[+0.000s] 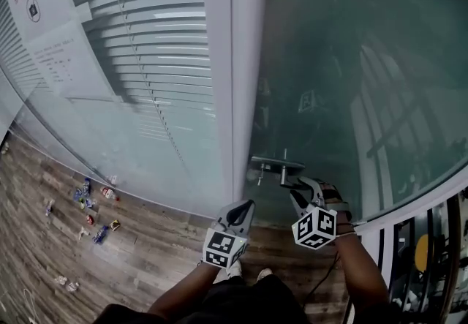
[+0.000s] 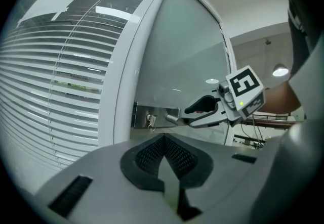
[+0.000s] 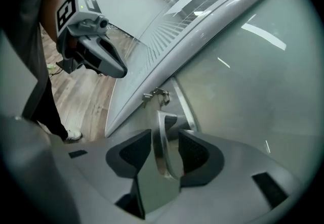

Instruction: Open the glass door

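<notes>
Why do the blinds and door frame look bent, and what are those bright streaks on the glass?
Head view: the wide lens bows the white frame and blinds; the glass door reflects lights as streaks. Left gripper view: same bending, dark corners. Right gripper view: more streaks above the handle between the jaws.

The handle (image 3: pixel 161 134) sits between the right claw's (image 1: pixel 298 189) jaws, left claw (image 1: pixel 247 205) alongside.

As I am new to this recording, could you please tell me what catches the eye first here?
The right gripper has its open jaws around the metal handle low on the big glass door. The left gripper, shut, hangs beside it near the white frame, and small scraps litter the wood floor at lower left.
</notes>
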